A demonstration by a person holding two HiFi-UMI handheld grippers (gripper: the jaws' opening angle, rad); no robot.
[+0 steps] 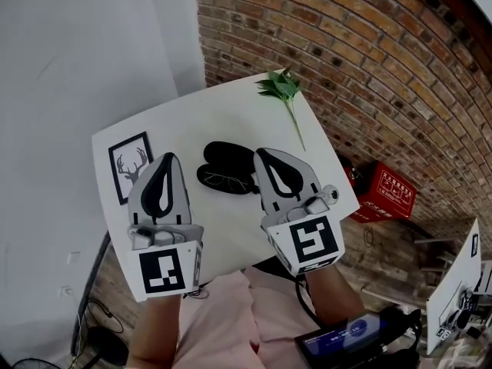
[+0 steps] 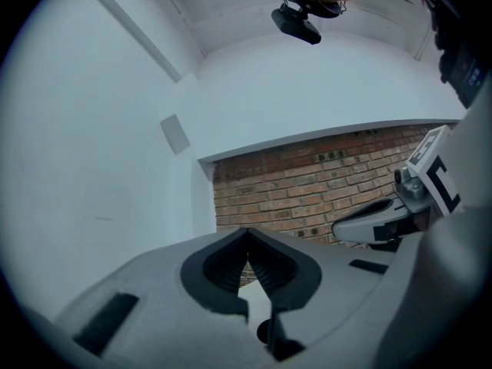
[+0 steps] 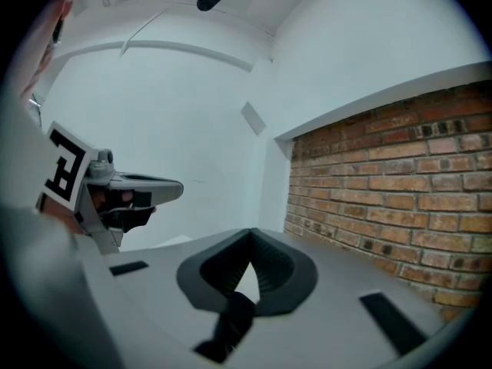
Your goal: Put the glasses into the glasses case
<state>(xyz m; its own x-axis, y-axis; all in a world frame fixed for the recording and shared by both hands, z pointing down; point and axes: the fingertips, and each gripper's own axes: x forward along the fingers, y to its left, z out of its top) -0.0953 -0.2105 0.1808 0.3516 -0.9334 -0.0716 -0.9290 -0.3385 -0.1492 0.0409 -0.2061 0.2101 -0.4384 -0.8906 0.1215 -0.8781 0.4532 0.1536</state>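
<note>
A black glasses case (image 1: 229, 154) lies open in the middle of the white table (image 1: 223, 118). Thin-framed glasses (image 1: 223, 181) rest on its near dark half. My left gripper (image 1: 166, 160) hovers to the left of the case, jaws shut and empty; in its own view the tips (image 2: 247, 233) meet. My right gripper (image 1: 266, 155) hangs over the case's right end, hiding it, also shut with nothing held; its tips (image 3: 250, 234) touch. Both point level toward the walls. Each gripper shows in the other's view: the right (image 2: 384, 217), the left (image 3: 134, 191).
A framed deer picture (image 1: 131, 166) lies at the table's left. A green leafy sprig (image 1: 283, 91) lies at the far right corner. A brick wall (image 1: 361, 60) runs along the right. A red crate (image 1: 384, 192) sits on the floor below the table's right edge.
</note>
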